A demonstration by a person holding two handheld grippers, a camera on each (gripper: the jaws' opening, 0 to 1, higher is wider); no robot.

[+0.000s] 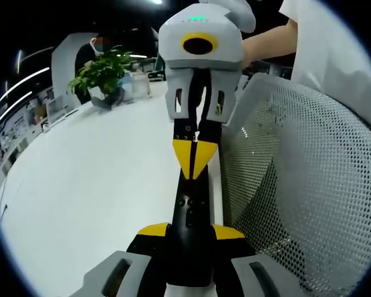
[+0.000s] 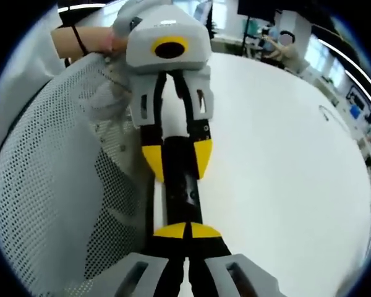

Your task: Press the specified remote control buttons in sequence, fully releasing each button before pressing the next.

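The left gripper (image 1: 191,238) grasps the near end of the black remote control (image 1: 195,213) between its yellow pads, while the right gripper (image 2: 187,232) has its pads closed together, tips resting on the remote's opposite end. The remote lies on the white table (image 1: 99,185) just beside the mesh chair back (image 1: 309,185), its long axis running straight between the two grippers, one end toward each. How many presses are done cannot be told; I judge a press is under way.
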